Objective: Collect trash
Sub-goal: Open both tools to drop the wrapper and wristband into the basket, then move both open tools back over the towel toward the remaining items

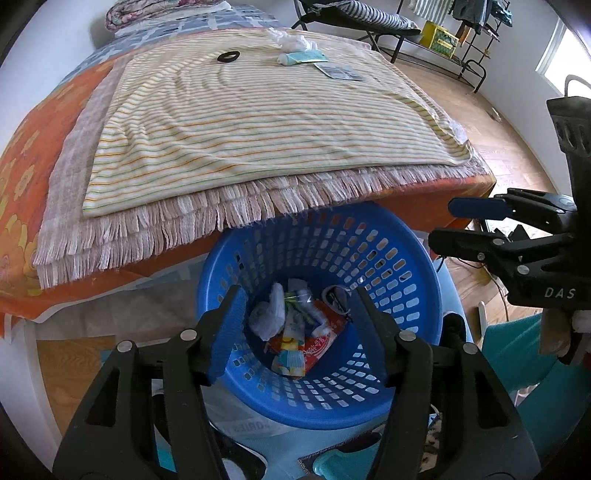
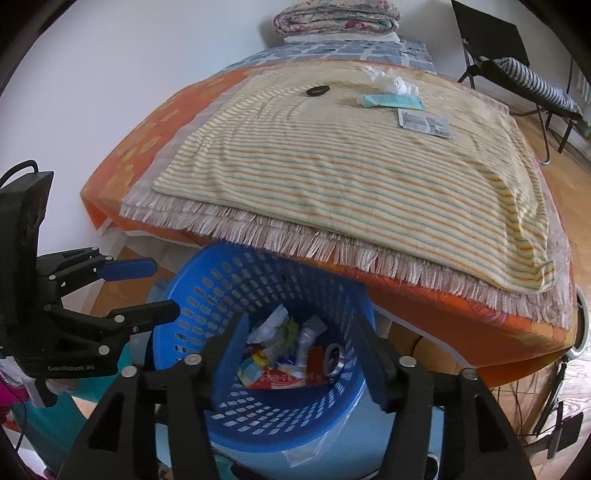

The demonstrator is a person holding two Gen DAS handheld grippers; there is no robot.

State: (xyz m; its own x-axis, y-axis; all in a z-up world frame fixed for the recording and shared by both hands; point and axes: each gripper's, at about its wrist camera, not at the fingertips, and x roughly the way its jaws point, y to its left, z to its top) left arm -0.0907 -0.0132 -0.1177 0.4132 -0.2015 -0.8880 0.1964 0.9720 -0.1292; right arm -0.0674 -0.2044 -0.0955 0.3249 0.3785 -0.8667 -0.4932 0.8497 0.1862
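I hold both grippers above the blue perforated basket (image 1: 321,384), which stands on the floor against the near edge of the bed (image 2: 461,314), its far rim tucked under the fringed blanket (image 2: 332,254). The left gripper (image 1: 298,334) points steeply down into the basket with its jaws moderately apart and nothing between them; its blue pads (image 1: 227,332) frame the basket bottom. The right gripper (image 2: 297,354) points down over the same basket; its jaws stand wide and empty, with no item touching either pad. Collected trash (image 2: 291,354) lies in the bottom of the basket: crumpled white paper, a red printed wrapper, a small white tube, a metallic ring-shaped piece and a yellow-and-blue packet, all piled in contact with each other. More trash remains on the striped cream cloth (image 1: 258,122) spread over the bed, all near its far edge: a black ring (image 2: 317,90) toward the far left, a crumpled white tissue (image 2: 391,83) toward the far right, a pale teal tube (image 2: 393,100) just in front of the tissue, and a grey printed card (image 2: 424,123) just beside the tube, nearer the right edge. A folded quilt (image 2: 336,16) rests at the far end of the bed, against the wall.
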